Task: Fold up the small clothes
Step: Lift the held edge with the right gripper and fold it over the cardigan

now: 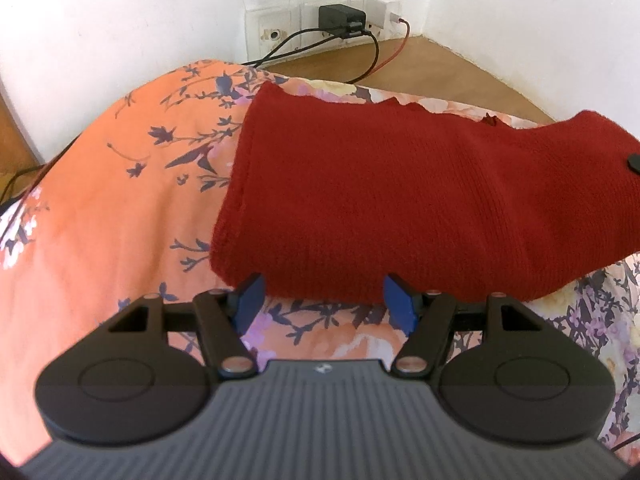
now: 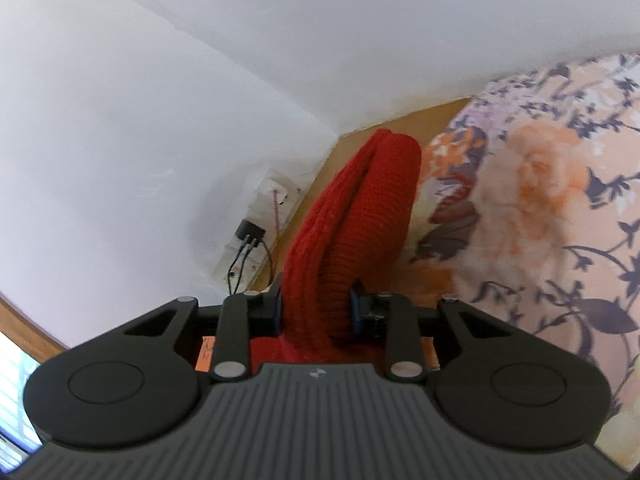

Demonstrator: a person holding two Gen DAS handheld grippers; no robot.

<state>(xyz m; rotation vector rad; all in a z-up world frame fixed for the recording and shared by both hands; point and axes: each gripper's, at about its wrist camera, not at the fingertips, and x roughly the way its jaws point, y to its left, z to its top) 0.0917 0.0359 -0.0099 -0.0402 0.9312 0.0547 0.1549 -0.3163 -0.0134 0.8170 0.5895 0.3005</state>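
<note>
One red knit garment [image 1: 400, 200] lies folded on the orange floral bedcover [image 1: 120, 200], its near edge just ahead of the left gripper [image 1: 324, 304]. That claw stands wide, its two blue pads [image 1: 250, 300] apart over the cover at the garment's hem, holding nothing. At the far right of the left wrist view a small black part [image 1: 634, 162] sits on the garment's raised end; it is too little seen to tell what it is.

In the right wrist view the right gripper [image 2: 316, 312] is closed narrow on a bunched fold of the same red knit garment [image 2: 352, 220], which rises between the two blue pads [image 2: 356, 312] and stands up from them.

Behind, against the white wall [image 1: 120, 20], one black charger [image 1: 340, 20] sits in a row of sockets, with two black cables and one red cable [image 1: 404, 40] running to the wooden floor [image 1: 440, 64]. Each gripper body carries one small pale logo, not readable. No writing can be made out.
</note>
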